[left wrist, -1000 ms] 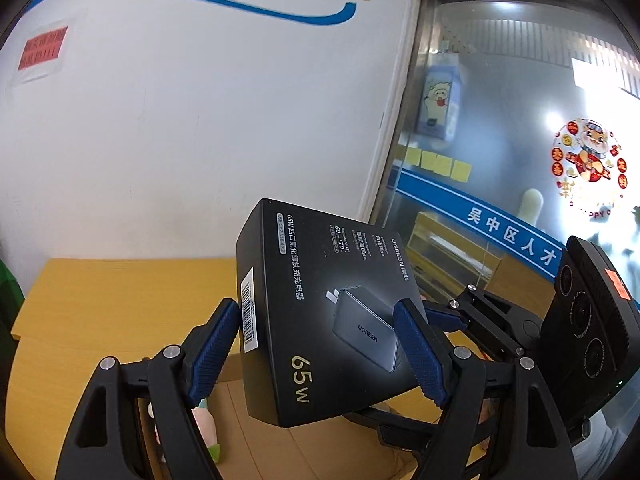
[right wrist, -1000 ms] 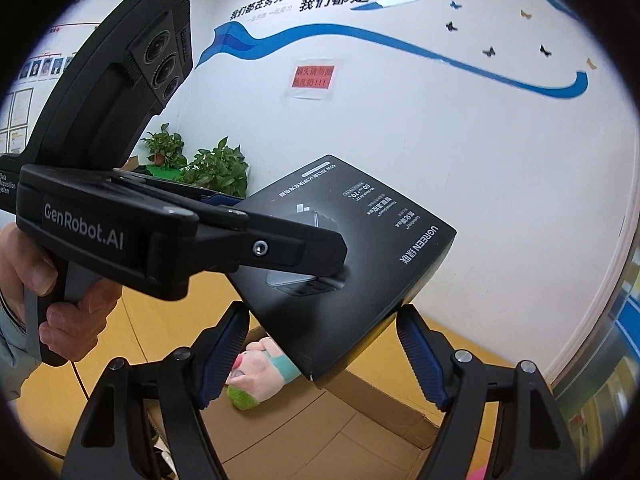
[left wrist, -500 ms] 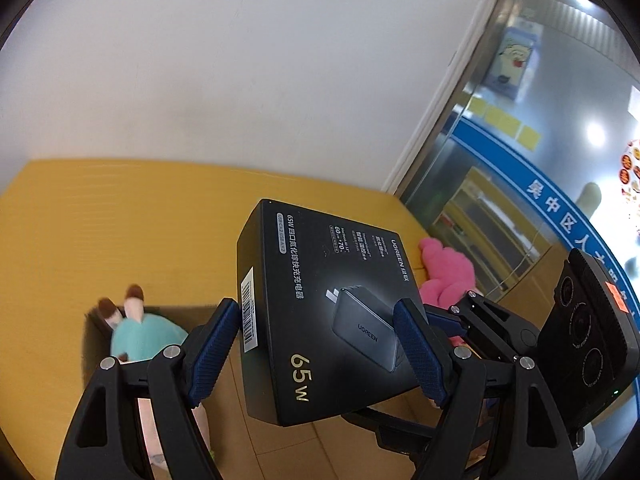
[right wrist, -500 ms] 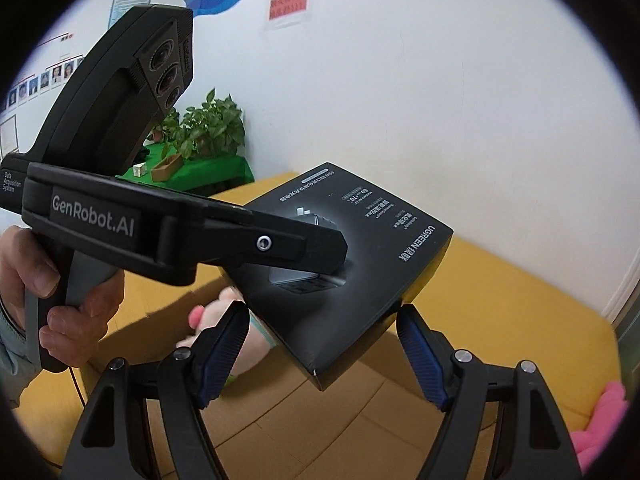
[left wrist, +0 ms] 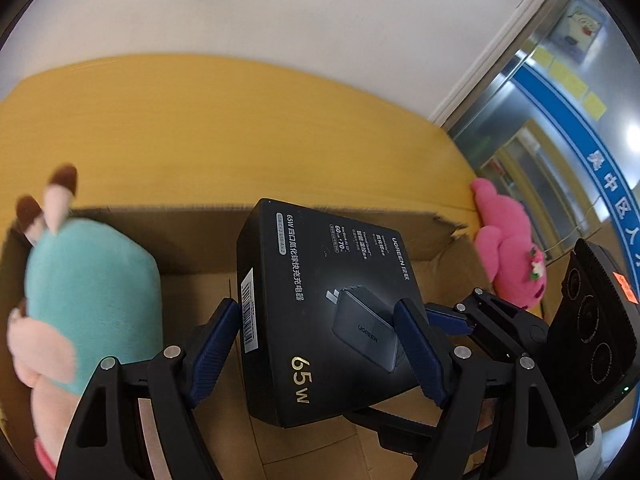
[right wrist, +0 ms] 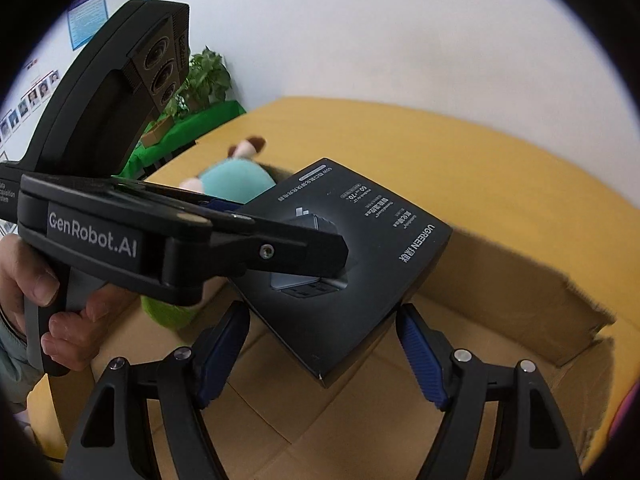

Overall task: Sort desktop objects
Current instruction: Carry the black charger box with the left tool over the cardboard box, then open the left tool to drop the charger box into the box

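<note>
A black UGREEN 65W charger box (left wrist: 320, 308) is clamped between both grippers' blue pads and held tilted above an open cardboard box (left wrist: 192, 240). My left gripper (left wrist: 316, 344) is shut on its two sides. My right gripper (right wrist: 324, 344) is shut on its lower corner, where the black charger box (right wrist: 352, 248) shows beside the left gripper's body (right wrist: 180, 248). A teal and pink plush toy (left wrist: 84, 296) lies inside the cardboard box at its left; it also shows in the right wrist view (right wrist: 236, 176).
The cardboard box (right wrist: 512, 292) stands on a yellow table (left wrist: 224, 120) against a white wall. A pink plush toy (left wrist: 508, 244) lies on the table right of the box. A glass door is at the right. Potted plants (right wrist: 208, 76) stand far left.
Both grippers have come down and tilted forward with the charger box, from in front of the wall to just above the open cardboard box. The grip has not changed.
</note>
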`<control>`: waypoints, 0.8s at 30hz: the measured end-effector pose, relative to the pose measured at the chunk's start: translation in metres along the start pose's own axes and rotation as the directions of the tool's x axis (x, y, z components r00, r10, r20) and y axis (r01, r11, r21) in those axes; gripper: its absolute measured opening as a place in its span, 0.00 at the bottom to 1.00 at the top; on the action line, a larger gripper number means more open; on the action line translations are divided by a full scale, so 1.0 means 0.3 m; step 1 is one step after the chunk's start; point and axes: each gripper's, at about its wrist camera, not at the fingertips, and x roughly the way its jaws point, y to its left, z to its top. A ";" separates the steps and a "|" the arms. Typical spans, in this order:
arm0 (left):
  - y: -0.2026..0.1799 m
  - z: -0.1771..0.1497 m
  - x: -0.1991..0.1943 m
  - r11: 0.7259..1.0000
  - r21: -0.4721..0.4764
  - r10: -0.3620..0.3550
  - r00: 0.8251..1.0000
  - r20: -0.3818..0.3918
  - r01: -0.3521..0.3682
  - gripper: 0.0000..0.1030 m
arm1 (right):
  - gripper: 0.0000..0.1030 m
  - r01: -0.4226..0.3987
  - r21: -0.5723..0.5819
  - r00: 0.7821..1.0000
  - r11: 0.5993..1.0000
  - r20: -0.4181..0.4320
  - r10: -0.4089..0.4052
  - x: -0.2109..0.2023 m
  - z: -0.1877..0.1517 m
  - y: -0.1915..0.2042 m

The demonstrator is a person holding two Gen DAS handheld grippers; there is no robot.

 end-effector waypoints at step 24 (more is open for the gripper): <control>-0.211 -0.103 -0.300 0.976 0.173 0.106 0.982 0.158 -0.133 0.72 | 0.69 0.177 -0.079 0.983 0.981 -0.041 -0.180 -0.123 -0.031 0.109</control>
